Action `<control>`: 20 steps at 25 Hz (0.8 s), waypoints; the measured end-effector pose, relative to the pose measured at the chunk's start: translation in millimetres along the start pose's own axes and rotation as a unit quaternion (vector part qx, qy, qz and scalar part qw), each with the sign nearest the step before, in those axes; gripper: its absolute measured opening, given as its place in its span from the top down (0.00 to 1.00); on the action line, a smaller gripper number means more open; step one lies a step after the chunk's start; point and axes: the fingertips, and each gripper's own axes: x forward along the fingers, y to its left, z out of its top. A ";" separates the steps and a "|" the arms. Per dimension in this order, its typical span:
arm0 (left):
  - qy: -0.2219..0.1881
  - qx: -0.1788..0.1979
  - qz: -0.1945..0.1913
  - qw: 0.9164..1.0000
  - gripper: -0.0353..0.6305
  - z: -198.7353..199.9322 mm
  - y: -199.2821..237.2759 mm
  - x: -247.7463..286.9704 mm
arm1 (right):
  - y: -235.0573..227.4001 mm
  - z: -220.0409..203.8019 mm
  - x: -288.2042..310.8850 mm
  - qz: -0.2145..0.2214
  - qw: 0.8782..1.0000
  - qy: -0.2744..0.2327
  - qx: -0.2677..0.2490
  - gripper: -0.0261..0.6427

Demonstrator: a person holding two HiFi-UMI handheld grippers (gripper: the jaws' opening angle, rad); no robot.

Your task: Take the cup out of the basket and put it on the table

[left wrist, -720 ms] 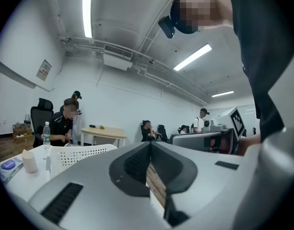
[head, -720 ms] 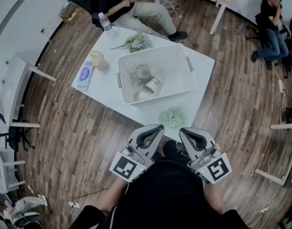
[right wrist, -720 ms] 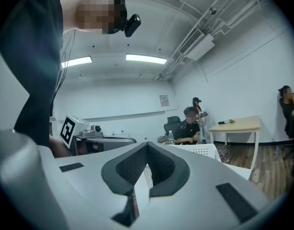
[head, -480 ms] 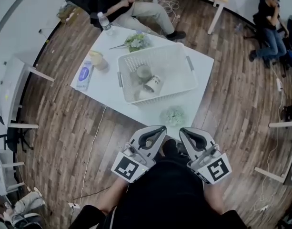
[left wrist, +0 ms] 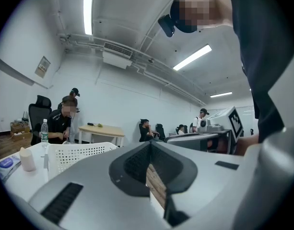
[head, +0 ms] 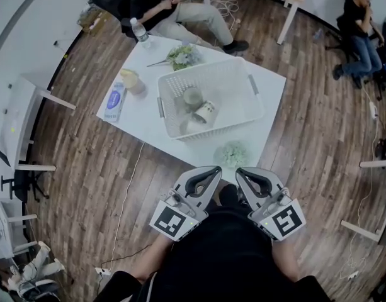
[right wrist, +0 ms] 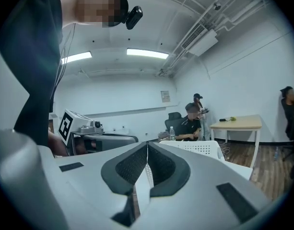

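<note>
1. We look steeply down from the head view on a white table [head: 142, 121] standing on a wooden plank floor [head: 85, 187].
2. A white perforated basket [head: 233, 93] sits on the table, near its middle.
3. Inside the basket, toward its left side, a white cup [head: 205, 111] lies tipped over, with a greenish cup [head: 191, 97] just beside it on the far side.
4. The left gripper [head: 208, 170] is held close to the person's body, just short of the table's near edge and well apart from the basket. In the left gripper view its jaws are pressed together at the tip with nothing between them.
5. The right gripper [head: 242, 172] is held beside the left one, also short of the table. In the right gripper view its jaws are likewise clenched together and empty.
6. Around the basket on the table we see a water bottle [head: 140, 30], a beige cup [head: 131, 80], a flat blue and white packet [head: 114, 100], and two small bunches of flowers, one at the far edge [head: 183, 55] and one at the near edge [head: 232, 153].
7. A seated person [head: 174, 8] is beyond the table, and another person [head: 363, 36] sits at the far right.
</note>
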 end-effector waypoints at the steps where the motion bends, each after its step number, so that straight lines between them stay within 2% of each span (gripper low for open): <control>1: 0.002 0.002 0.000 1.000 0.93 0.1 0.4 3.1 | -3.4 -0.1 -0.2 -0.001 1.000 0.000 0.001 0.92; 7: 0.017 0.002 0.010 1.000 0.93 -2.4 6.3 16.5 | -25.4 0.3 1.2 -0.005 1.000 -0.007 -0.002 0.92; 15: 0.037 0.007 0.036 0.999 0.93 -9.5 4.3 43.6 | -46.3 0.5 -4.7 0.024 0.999 -0.023 -0.005 0.92; 20: 0.058 0.009 0.046 0.997 0.93 -16.1 -8.1 51.3 | -51.2 -6.7 -10.2 0.043 0.999 -0.022 0.020 0.92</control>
